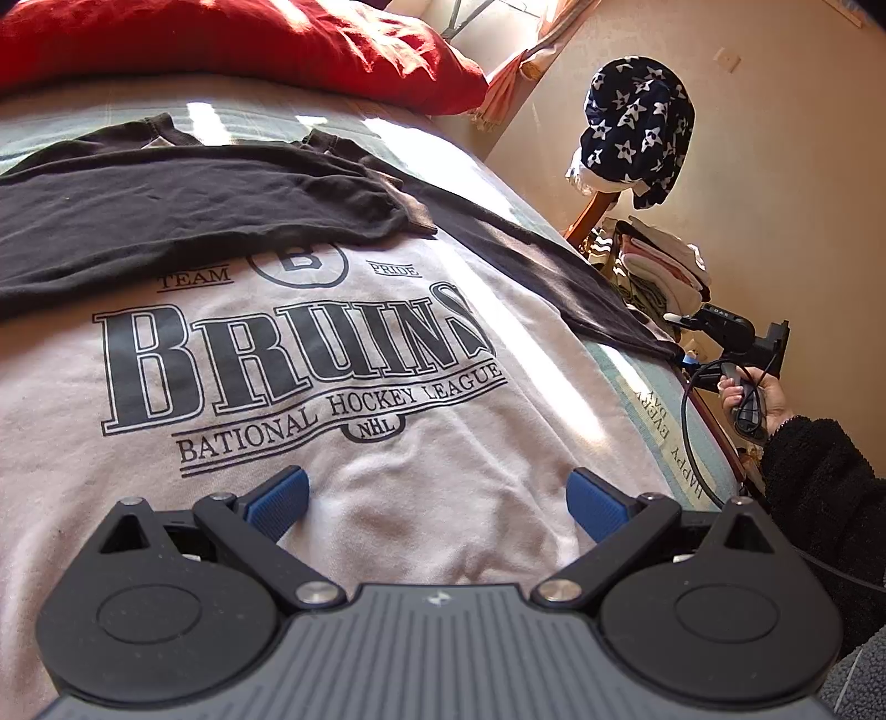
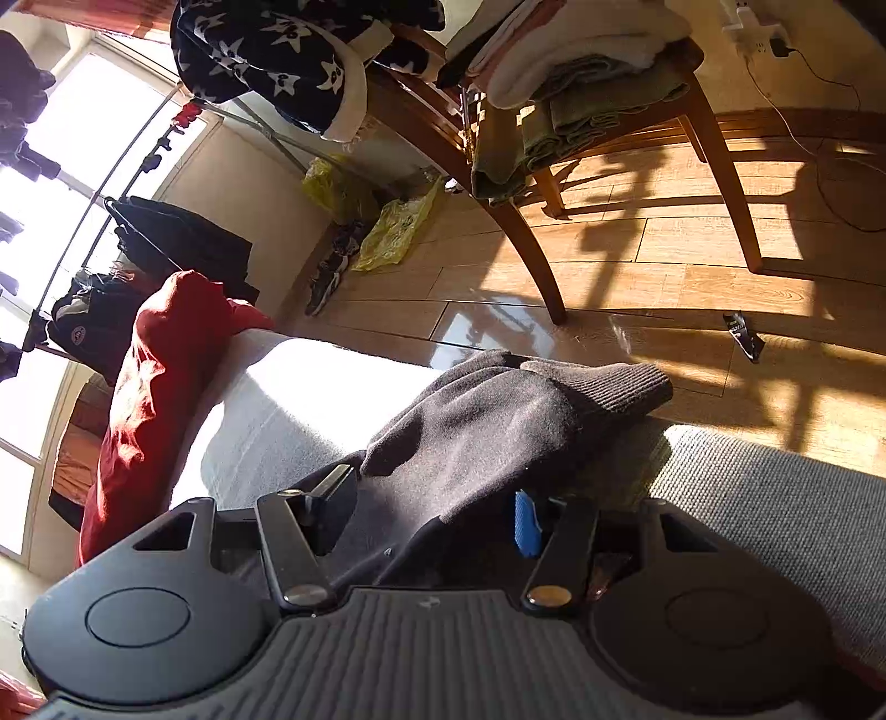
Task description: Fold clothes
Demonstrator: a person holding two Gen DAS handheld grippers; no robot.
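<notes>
A white sweatshirt [image 1: 277, 354] printed with BRUINS lies flat on the bed, front up. One black sleeve [image 1: 194, 210] is folded across its chest. The other black sleeve [image 1: 554, 277] runs out to the right bed edge. My left gripper [image 1: 437, 498] hovers open over the shirt's lower part, nothing between its blue pads [image 1: 279, 498]. At the bed edge a hand [image 1: 758, 399] holds the right gripper [image 1: 714, 327]. In the right wrist view that gripper [image 2: 432, 493] is shut on the bunched black sleeve [image 2: 470, 443]. The ribbed cuff [image 2: 626, 387] sticks out beyond the fingers.
A red cushion [image 1: 221, 39] lies at the bed's head. Beside the bed stands a wooden chair [image 2: 714, 144] stacked with folded clothes [image 2: 581, 61], a star-patterned garment [image 1: 637, 122] draped on its back. Wooden floor [image 2: 664, 266], yellow bags [image 2: 393, 227] and shoes lie beyond.
</notes>
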